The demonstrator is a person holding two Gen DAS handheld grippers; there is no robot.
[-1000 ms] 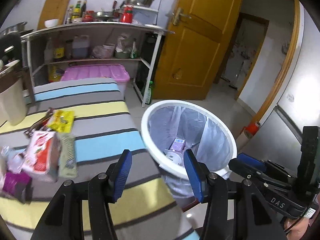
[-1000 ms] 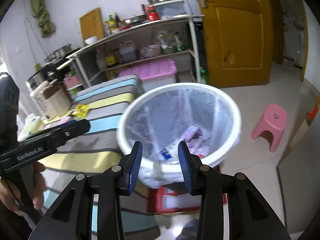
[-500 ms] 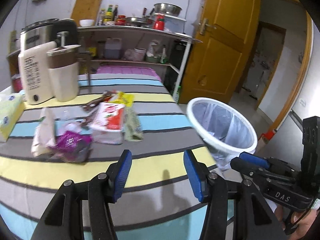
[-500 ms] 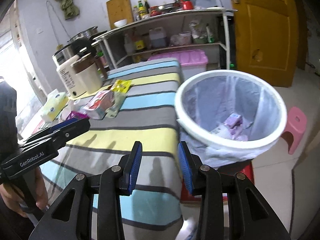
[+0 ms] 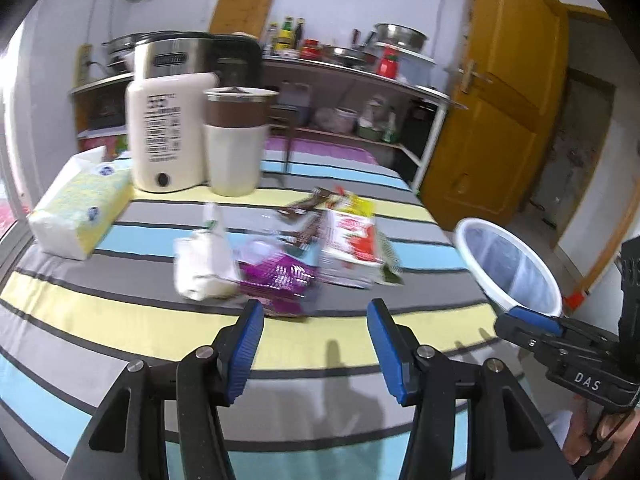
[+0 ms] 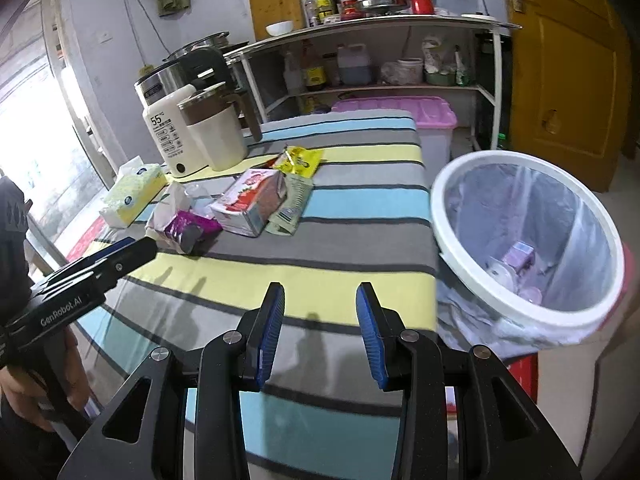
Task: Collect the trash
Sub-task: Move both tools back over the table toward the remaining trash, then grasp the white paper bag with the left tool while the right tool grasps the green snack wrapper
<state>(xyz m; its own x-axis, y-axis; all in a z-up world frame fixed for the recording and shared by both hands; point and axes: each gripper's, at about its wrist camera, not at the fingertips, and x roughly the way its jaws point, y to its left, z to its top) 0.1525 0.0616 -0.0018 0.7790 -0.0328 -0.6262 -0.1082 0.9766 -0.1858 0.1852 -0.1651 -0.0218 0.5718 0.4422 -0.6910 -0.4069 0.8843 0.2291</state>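
Note:
A pile of trash lies mid-table on the striped cloth: a red and white carton (image 5: 352, 246) (image 6: 250, 200), a purple wrapper (image 5: 280, 276) (image 6: 192, 228), a crumpled white bag (image 5: 204, 264) (image 6: 170, 208), a yellow packet (image 6: 300, 160) and a green pouch (image 6: 290, 202). My left gripper (image 5: 316, 322) stands open with nothing between its fingers, just short of the purple wrapper. My right gripper (image 6: 320, 312) is open and holds nothing, over the table's near edge. The white bin (image 6: 524, 252) (image 5: 508, 268) with a clear liner stands at the table's right end and holds a few items.
A cream kettle (image 5: 168, 136) (image 6: 168, 136), a cream and brown mug (image 5: 236, 140) (image 6: 214, 136) and a tissue pack (image 5: 80, 208) (image 6: 134, 194) stand at the far left of the table. Behind are a loaded shelf (image 6: 376, 36), a pink-lidded box (image 6: 400, 106) and a yellow door (image 5: 504, 96).
Both grippers swung left, away from the bin and over the table. The trash pile now lies straight ahead of the left gripper, and the bin has slid to the right of both views.

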